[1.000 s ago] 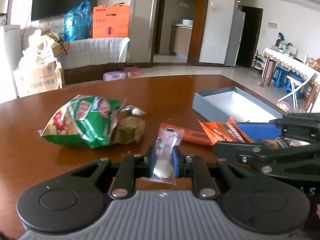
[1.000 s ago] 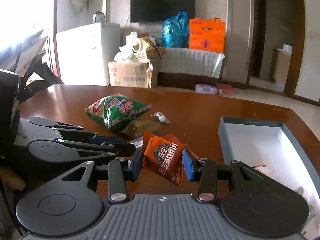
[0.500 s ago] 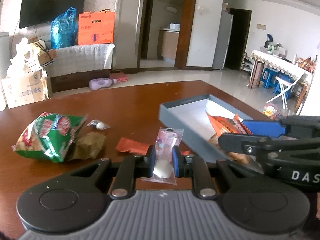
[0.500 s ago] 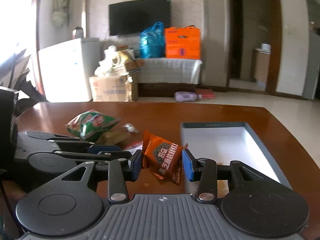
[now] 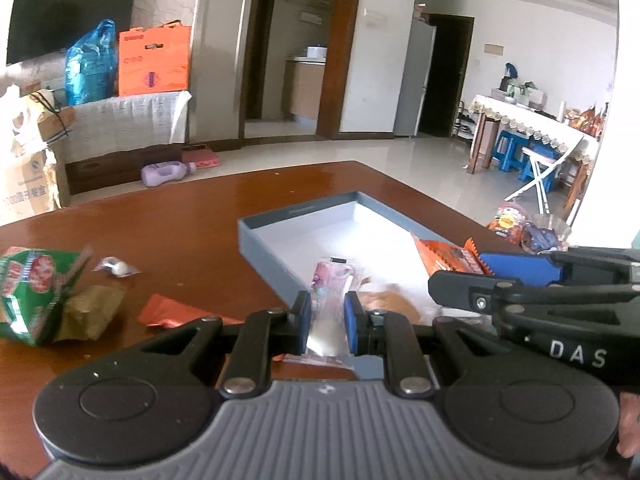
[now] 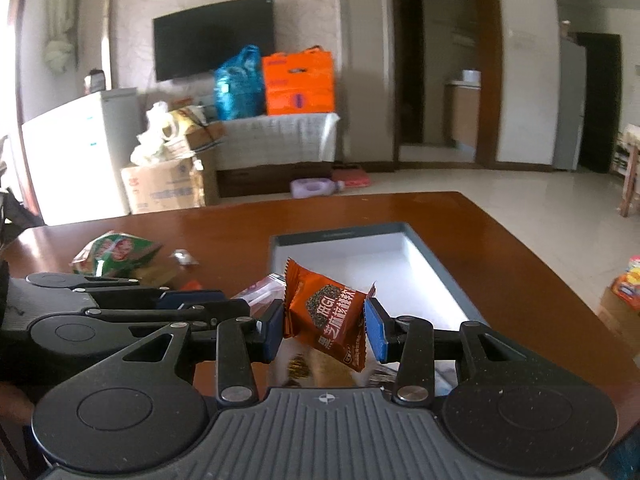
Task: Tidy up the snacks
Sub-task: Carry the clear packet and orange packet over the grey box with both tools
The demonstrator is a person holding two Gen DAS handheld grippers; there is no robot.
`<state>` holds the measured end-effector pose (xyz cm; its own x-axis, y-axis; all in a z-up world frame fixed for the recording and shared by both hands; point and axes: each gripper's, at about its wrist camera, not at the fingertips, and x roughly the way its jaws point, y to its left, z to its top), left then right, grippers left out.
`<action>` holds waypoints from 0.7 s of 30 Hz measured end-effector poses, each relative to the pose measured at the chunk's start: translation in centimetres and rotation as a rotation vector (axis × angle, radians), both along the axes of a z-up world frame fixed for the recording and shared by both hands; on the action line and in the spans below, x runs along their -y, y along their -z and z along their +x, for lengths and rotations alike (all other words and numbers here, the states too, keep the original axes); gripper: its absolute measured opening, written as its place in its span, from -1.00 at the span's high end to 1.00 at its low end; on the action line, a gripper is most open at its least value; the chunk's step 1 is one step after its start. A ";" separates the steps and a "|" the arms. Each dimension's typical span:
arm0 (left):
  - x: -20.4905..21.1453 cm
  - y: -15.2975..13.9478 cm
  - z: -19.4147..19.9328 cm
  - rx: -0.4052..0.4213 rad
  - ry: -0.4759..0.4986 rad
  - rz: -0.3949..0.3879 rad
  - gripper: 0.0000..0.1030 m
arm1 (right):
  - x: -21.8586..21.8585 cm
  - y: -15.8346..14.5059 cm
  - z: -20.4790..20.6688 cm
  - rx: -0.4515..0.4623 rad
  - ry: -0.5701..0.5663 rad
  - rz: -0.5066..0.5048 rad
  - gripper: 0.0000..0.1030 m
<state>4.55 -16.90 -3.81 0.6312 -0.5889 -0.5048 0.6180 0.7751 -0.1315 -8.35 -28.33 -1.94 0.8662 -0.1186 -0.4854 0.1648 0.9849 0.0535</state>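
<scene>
My left gripper (image 5: 326, 322) is shut on a clear pink candy packet (image 5: 330, 284), held over the near corner of the grey open box (image 5: 296, 212). My right gripper (image 6: 325, 324) is shut on an orange snack packet (image 6: 326, 312), also above the box (image 6: 336, 234); the same packet (image 5: 446, 254) and gripper show at the right of the left wrist view. A brownish snack (image 5: 390, 300) lies in the box. On the brown table (image 5: 200, 208) remain a green chip bag (image 5: 34, 288), a brown packet (image 5: 90, 314), a red packet (image 5: 176, 314) and a small wrapped candy (image 5: 116, 267).
The table edge (image 6: 532, 256) runs close to the right of the box. Beyond it the floor holds snack bags (image 5: 524, 230), stools and a covered side table. A cardboard box, a white fridge (image 6: 76, 160) and a TV stand behind the table.
Both grippers have carried their packets to the right, from above the loose snacks to above the grey box. The green bag has slid toward the left of both views.
</scene>
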 end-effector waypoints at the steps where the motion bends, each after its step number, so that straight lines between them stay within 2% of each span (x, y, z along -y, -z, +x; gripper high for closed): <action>1: 0.4 0.1 0.0 -0.002 0.004 -0.002 0.72 | 0.4 0.1 -0.1 -0.004 0.014 0.002 0.16; 13: 4.3 1.8 0.0 -0.045 0.051 -0.034 0.72 | 3.4 2.5 0.3 -0.044 0.121 0.052 0.16; 21: 5.0 2.2 -0.1 -0.031 0.051 -0.026 0.71 | 4.7 3.6 0.6 -0.051 0.152 0.098 0.16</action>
